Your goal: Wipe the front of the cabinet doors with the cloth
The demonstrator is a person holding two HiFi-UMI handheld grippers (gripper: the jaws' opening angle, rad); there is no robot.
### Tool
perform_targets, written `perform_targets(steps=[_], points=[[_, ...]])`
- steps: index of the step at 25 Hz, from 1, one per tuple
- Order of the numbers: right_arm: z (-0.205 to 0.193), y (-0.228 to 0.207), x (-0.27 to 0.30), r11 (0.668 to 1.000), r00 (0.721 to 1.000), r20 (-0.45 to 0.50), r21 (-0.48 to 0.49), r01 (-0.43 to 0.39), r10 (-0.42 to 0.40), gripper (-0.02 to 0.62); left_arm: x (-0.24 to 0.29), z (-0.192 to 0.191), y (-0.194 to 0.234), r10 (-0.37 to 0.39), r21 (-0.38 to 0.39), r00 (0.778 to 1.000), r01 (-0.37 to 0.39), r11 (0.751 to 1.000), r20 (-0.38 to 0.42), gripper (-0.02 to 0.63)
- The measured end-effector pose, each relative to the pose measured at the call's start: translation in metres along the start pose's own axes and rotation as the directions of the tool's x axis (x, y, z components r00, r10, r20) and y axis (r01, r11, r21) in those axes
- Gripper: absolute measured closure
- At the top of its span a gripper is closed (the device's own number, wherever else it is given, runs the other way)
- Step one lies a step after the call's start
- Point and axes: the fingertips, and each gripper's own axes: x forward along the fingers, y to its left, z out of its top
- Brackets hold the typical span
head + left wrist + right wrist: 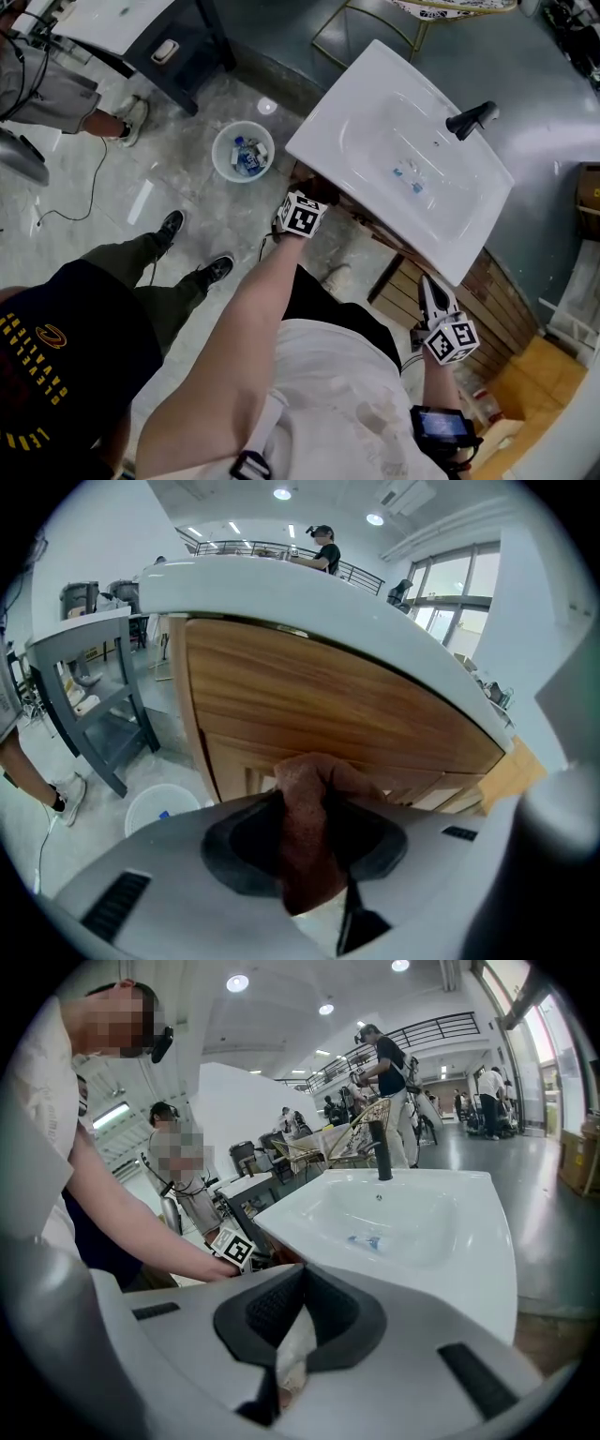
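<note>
Well to the left of the white sink, a bystander in a black shirt stands on the concrete floor, and a white bucket holding small items sits on the floor nearer the sink's left corner. At that corner the left gripper reaches in below the sink's rim, its jaws pinching a bunched reddish-brown cloth. The cloth's top pokes out past the jaws, close up to the wooden cabinet door under the sink; whether it touches the wood cannot be told. A black faucet stands at the sink's far right edge. Just off the sink's near right corner, beside the slatted wooden side of the cabinet, the right gripper points towards the sink with its jaws pressed together on nothing.
</note>
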Motion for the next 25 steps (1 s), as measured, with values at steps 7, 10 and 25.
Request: perform_targets(steps=[7, 10, 25], points=[[-0.002, 0.015, 0.013, 1.000, 1.000, -0.002, 0.004, 0.004, -0.004, 0.582, -0.014, 0.009, 0.040, 0.051, -0.014, 0.998, -0.050, 0.999, 0.035, 0.472], [0.001, 0.024, 0.019, 1.000, 1.000, 0.000, 0.010, 0.013, -0.013, 0.582, -0.021, 0.011, 0.056, 0.066, -0.024, 0.997, -0.065, 0.998, 0.046, 0.472], [-0.024, 0.062, 0.033, 0.999, 0.999, -0.028, 0.050, 0.021, -0.020, 0.581, -0.022, -0.003, 0.099, 0.075, -0.156, 0.997, -0.068, 0.985, 0.036, 0.472]])
